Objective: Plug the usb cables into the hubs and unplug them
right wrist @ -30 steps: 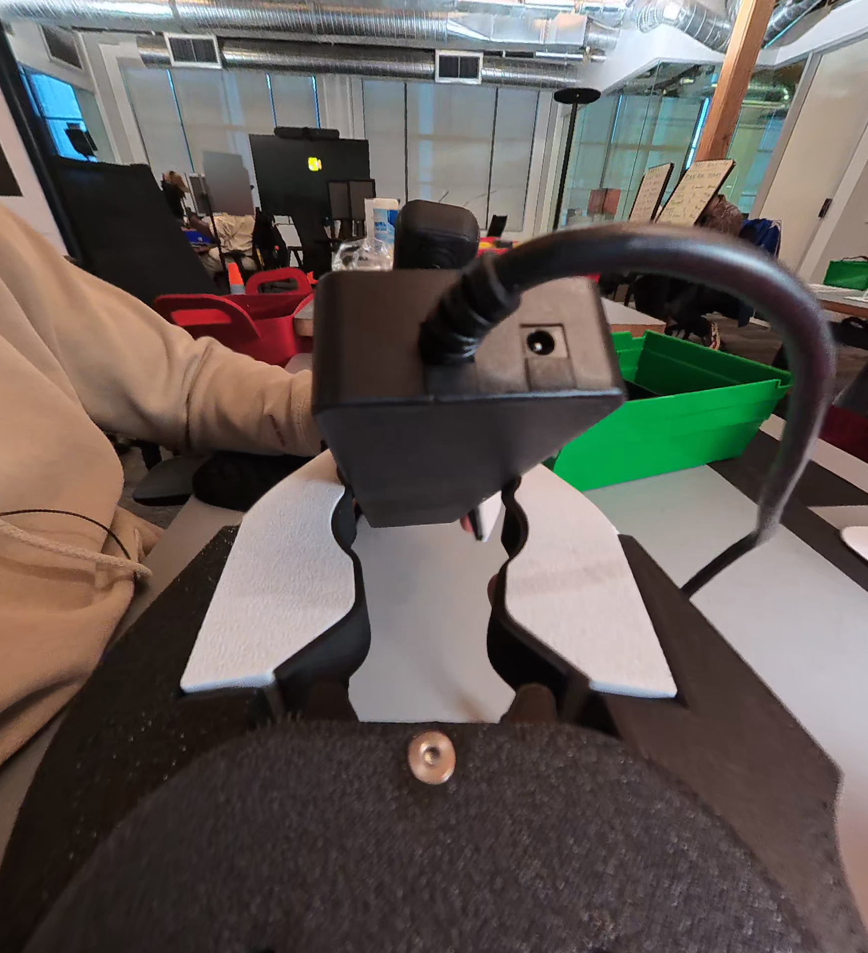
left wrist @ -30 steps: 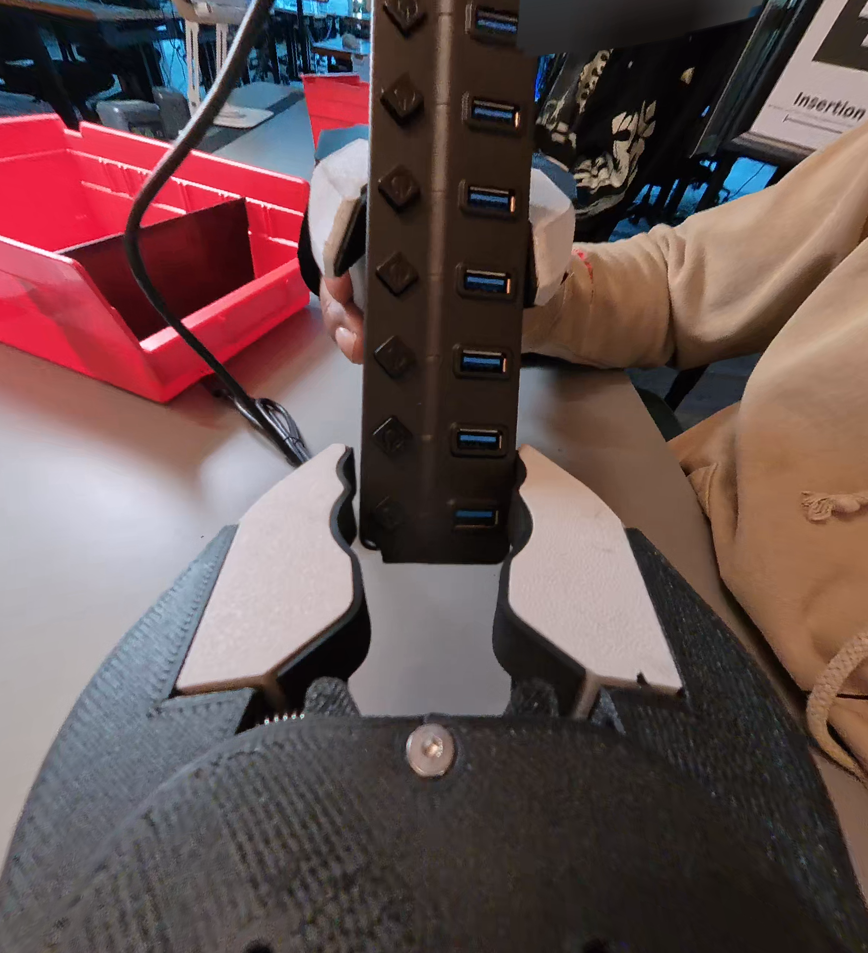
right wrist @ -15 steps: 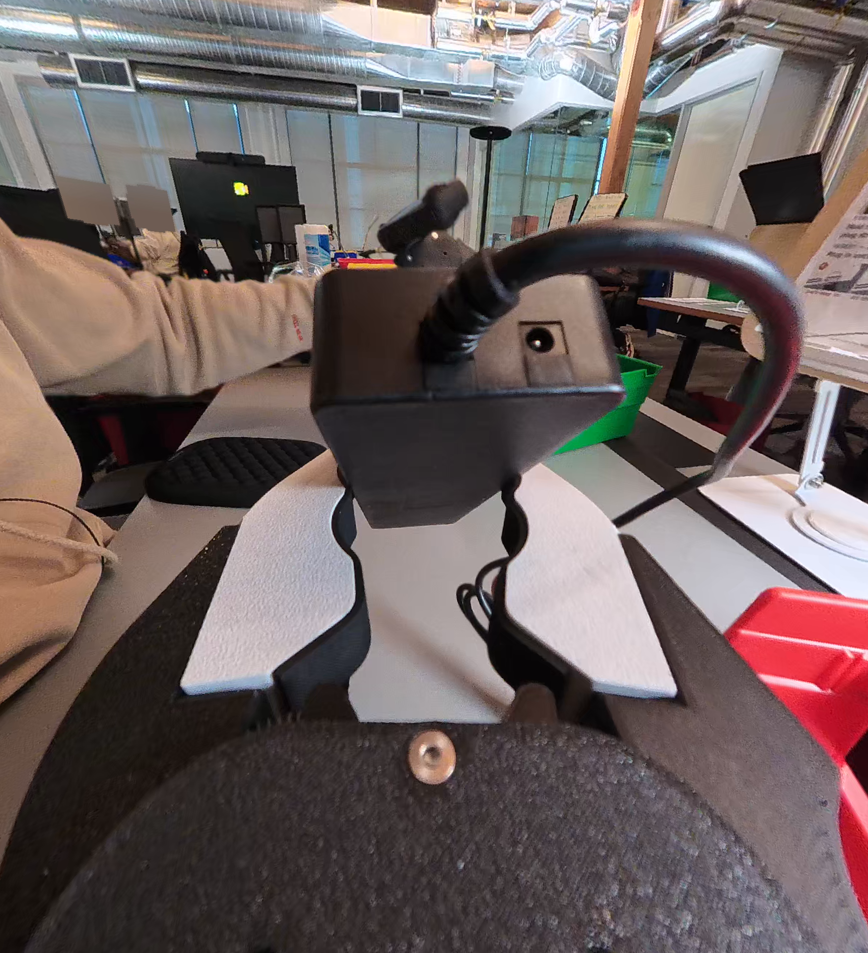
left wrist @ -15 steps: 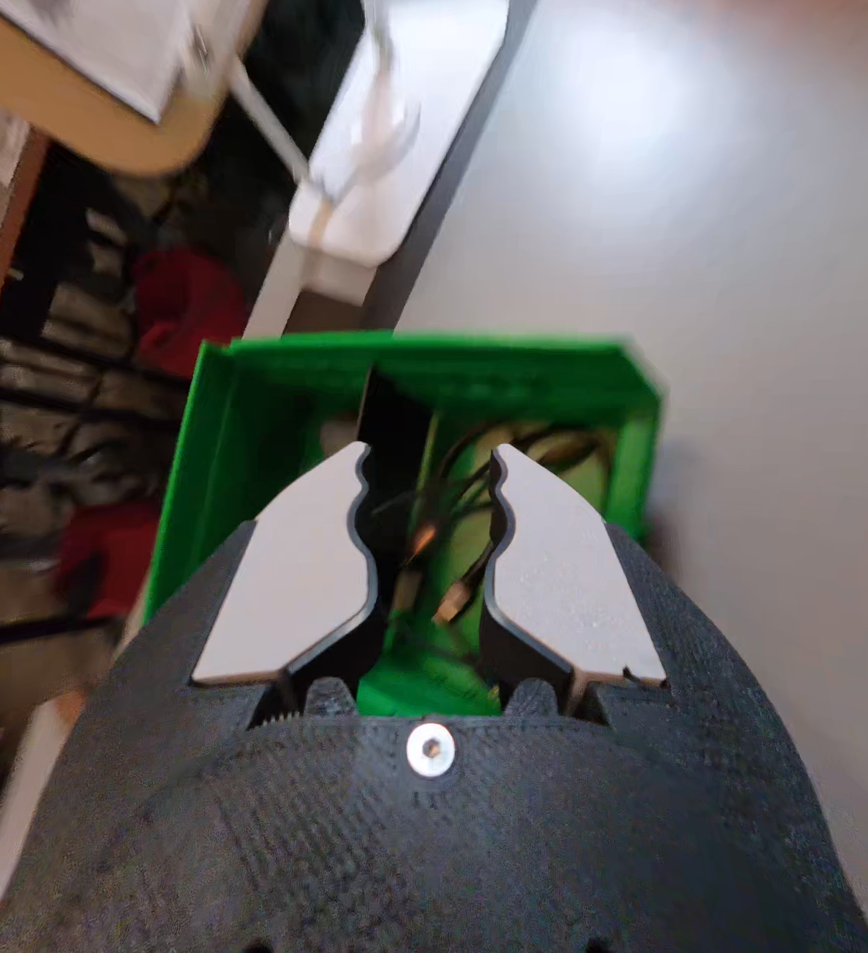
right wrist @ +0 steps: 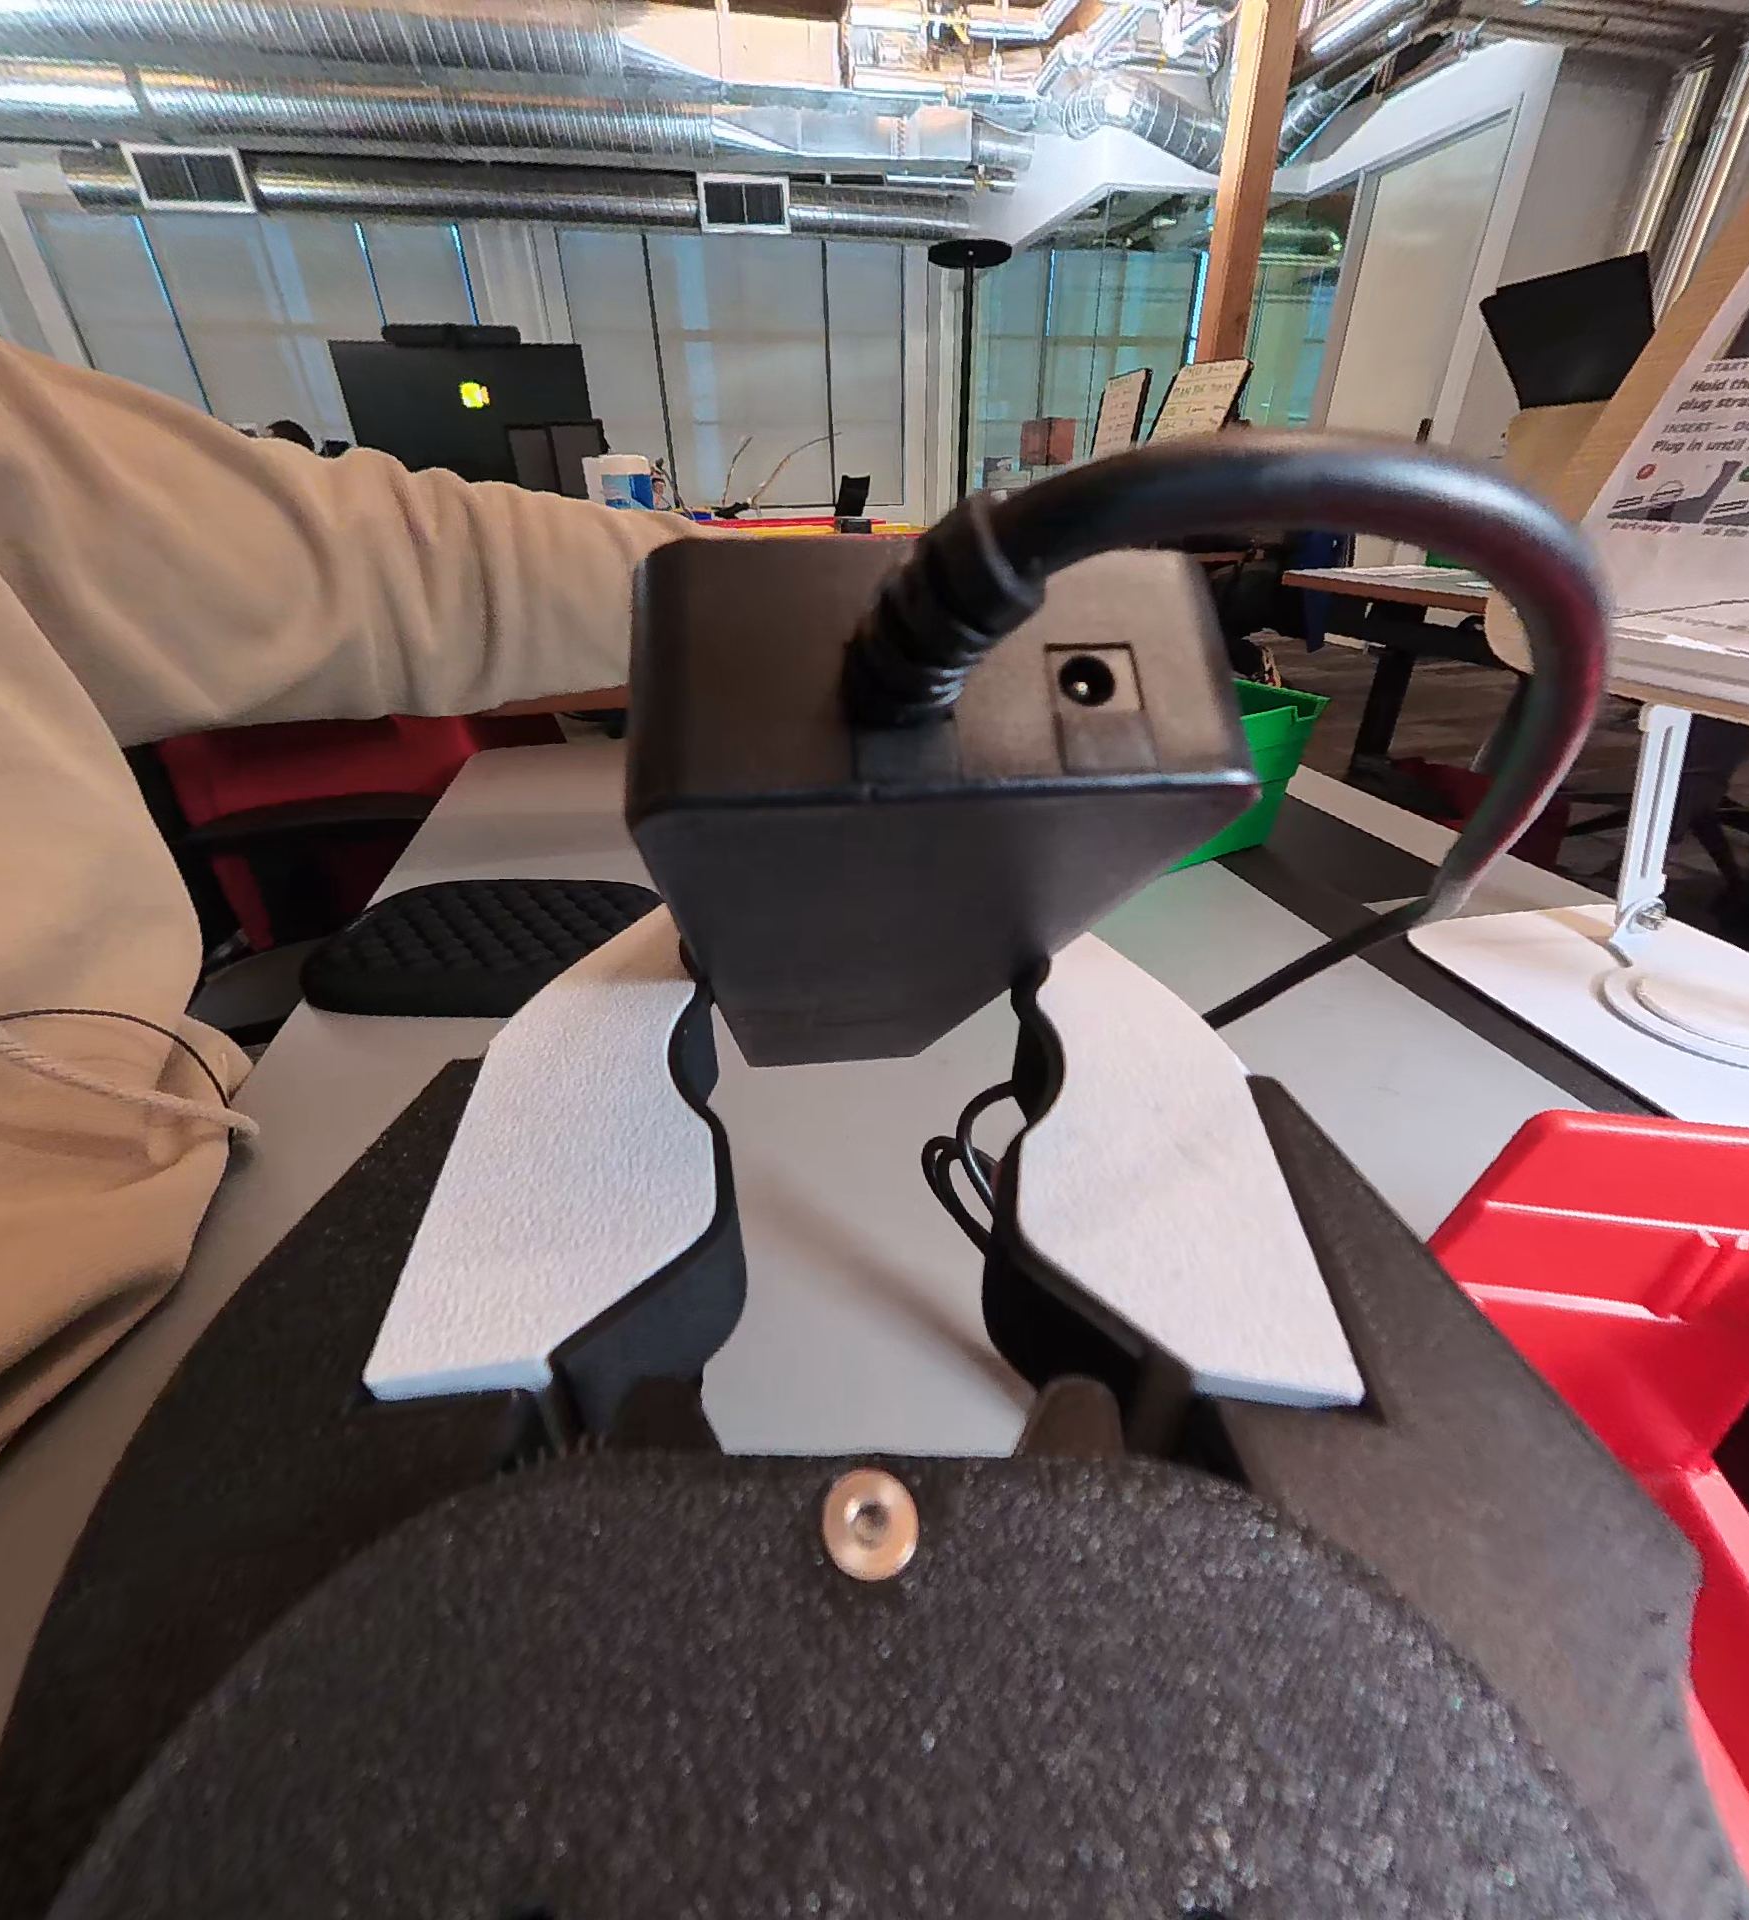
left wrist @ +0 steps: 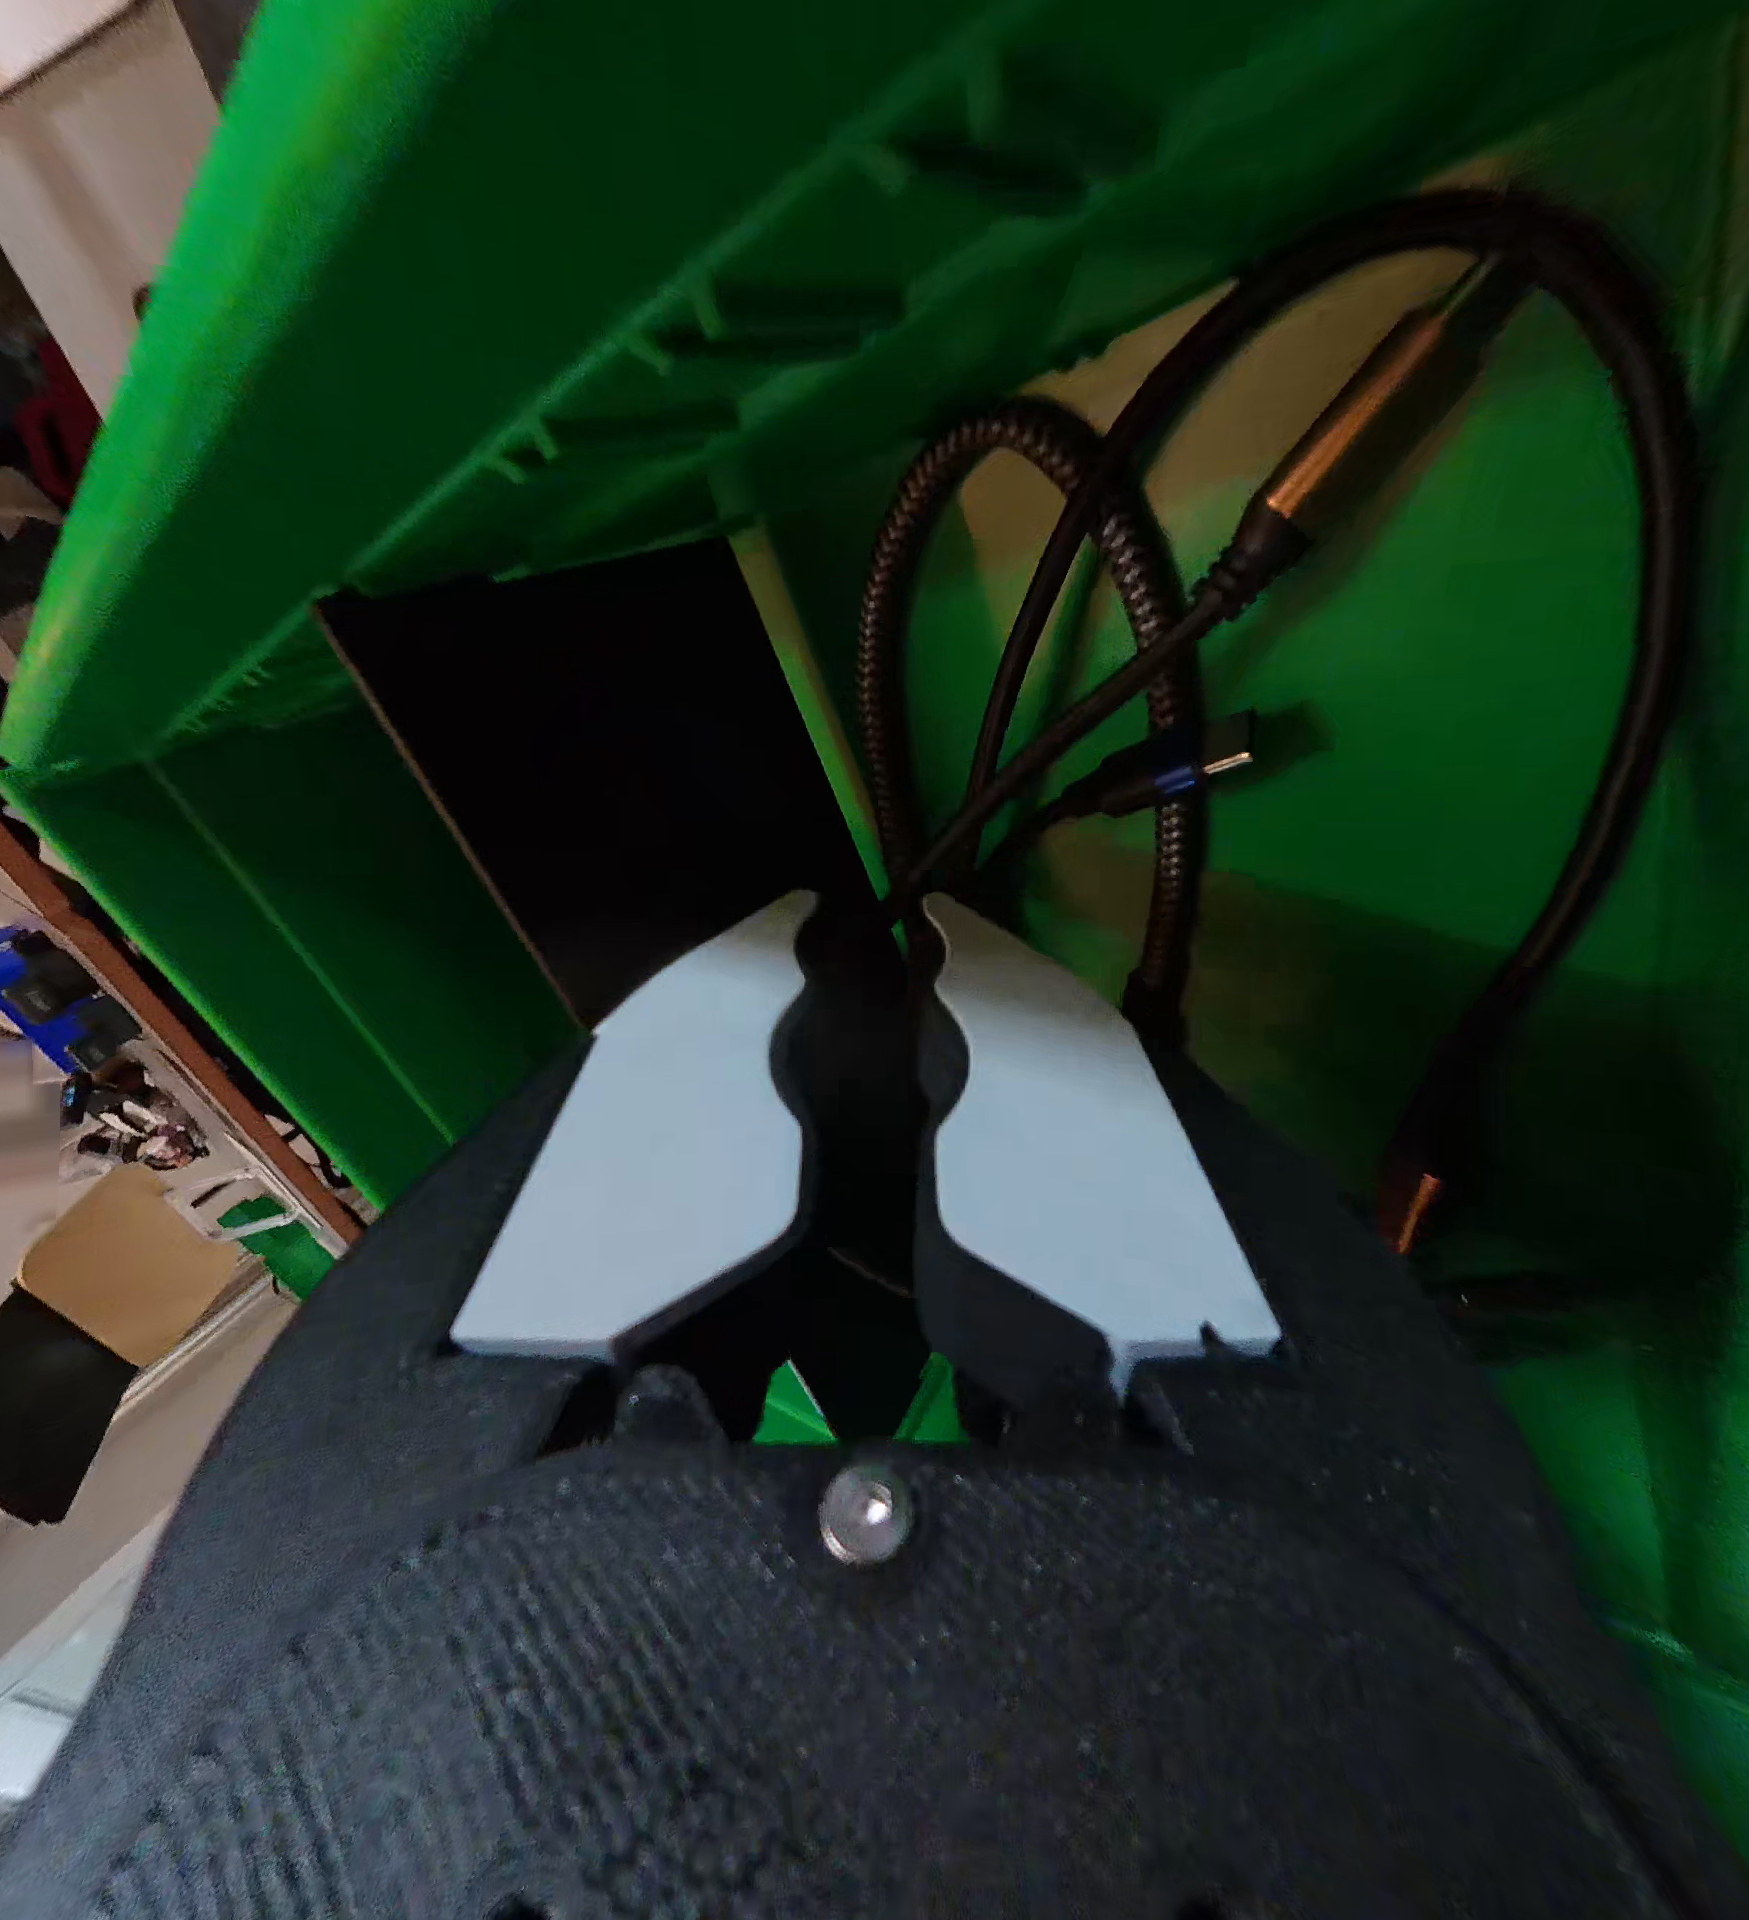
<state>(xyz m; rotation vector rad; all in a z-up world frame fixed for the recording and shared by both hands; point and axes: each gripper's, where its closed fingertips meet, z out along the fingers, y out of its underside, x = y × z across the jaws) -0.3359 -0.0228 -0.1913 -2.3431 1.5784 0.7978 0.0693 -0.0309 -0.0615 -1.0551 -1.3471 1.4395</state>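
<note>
With the right gripper (right wrist: 865, 1023) clamped on the hub (right wrist: 911, 800), keep the left gripper (left wrist: 865, 925), jaws nearly together on a thin cable (left wrist: 1046, 748) in the green bin (left wrist: 537, 260), lifting gently to free it from the tangle.

Left wrist view: camera rides behind the left gripper (left wrist: 865, 920), aimed down and very close into the green bin (left wrist: 496, 312); bin walls and the usb cables (left wrist: 1150, 644) fill most of the frame, slightly blurred, with a tilted strip of room at the left edge. Right wrist view: camera behind the right gripper (right wrist: 859, 1013), held low and roughly level over the table (right wrist: 828, 1247), facing across the room; the hub (right wrist: 911, 790) sits near the lens. Shared ground: the green bin (right wrist: 1265, 769), seen far off behind the hub.
</note>
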